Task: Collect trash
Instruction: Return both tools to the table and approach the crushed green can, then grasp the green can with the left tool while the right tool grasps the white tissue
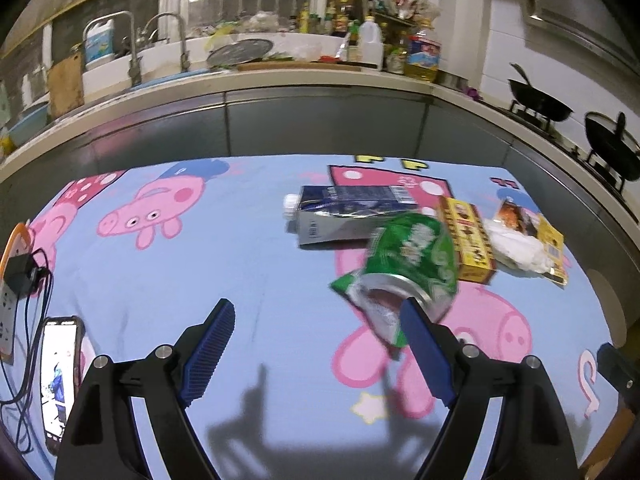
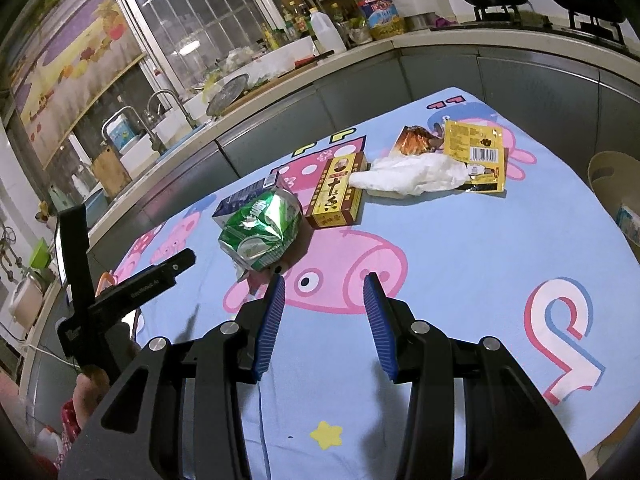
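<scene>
Trash still lying on desk, mostly toward far right corner: crushed green can (image 1: 412, 264), milk carton (image 1: 344, 216), yellow box (image 2: 336, 192), white tissue (image 2: 412, 176), snack wrapper (image 2: 476, 156). Nothing collected yet. Left gripper (image 1: 316, 356) fingers standing wide apart beside can, empty. Right gripper (image 2: 324, 324) fingers partly apart, empty.

Black angular gripper frames (image 2: 326, 312) with silver round screws, ribbed blue pads (image 1: 210, 350) lining the jaws.

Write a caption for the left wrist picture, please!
Open left gripper beside a crushed green can on the cartoon pig tablecloth.
</scene>
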The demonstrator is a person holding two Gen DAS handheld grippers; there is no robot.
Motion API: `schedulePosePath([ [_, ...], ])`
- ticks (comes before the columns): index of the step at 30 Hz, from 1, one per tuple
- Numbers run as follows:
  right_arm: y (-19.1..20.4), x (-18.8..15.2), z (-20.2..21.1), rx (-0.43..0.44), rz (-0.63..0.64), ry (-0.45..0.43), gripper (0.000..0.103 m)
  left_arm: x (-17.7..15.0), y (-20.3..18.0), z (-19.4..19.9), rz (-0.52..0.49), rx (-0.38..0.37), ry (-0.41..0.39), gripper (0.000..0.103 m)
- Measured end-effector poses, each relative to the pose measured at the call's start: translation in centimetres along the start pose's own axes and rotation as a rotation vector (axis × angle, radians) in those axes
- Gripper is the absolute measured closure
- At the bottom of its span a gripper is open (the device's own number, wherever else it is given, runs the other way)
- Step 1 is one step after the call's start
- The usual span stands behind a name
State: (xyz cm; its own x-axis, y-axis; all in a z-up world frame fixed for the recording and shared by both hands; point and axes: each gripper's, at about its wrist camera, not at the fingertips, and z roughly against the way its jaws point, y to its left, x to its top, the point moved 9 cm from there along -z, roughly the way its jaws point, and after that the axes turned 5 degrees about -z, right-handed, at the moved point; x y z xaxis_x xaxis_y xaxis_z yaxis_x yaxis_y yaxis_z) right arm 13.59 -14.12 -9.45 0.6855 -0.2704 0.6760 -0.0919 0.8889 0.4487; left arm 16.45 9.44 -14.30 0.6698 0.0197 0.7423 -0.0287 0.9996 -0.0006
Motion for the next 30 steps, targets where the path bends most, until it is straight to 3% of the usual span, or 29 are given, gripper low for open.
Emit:
schedulePosePath([
  [8, -0.2, -0.9, -2.1, 0.004, -0.005, 0.052, 0.062, -1.0, 2.5, -1.3, 0.056, -0.009, 0.048, 0.019],
  [13, -0.2, -1.0, -3.7, 0.007, -0.006, 0.077, 0.062, -0.1, 1.0, -1.7, 0.045, -0.104, 0.047, 0.019],
  [16, -0.3, -1.0, -4.6, 0.007, -0.014, 0.092, 0.062, 1.1, -0.7, -2.5, 0.023, -0.188, 0.040, 0.013],
  [22, -0.6, -1.3, -5.7, -0.002, -0.020, 0.116, 0.062, 2.6, -3.9, -6.6, -0.048, -0.259, 0.111, 0.014],
  [23, -0.8, -1.3, -5.8, -0.004, -0.023, 0.117, 0.062, 2.5, -4.4, -7.4, -0.050, -0.274, 0.139, 0.016],
  [25, -1.2, -1.0, -5.9, -0.011, -0.029, 0.113, 0.062, 2.5, -5.5, -8.0, -0.041, -0.317, 0.161, 0.036],
  [28, -2.3, -0.6, -5.9, -0.022, -0.051, 0.106, 0.062, 2.3, -7.4, -7.1, -0.087, -0.343, 0.138, 0.056],
  [30, -3.0, -0.5, -5.9, -0.025, -0.067, 0.106, 0.062, 1.7, -9.3, -5.9, -0.140, -0.361, 0.120, 0.062],
])
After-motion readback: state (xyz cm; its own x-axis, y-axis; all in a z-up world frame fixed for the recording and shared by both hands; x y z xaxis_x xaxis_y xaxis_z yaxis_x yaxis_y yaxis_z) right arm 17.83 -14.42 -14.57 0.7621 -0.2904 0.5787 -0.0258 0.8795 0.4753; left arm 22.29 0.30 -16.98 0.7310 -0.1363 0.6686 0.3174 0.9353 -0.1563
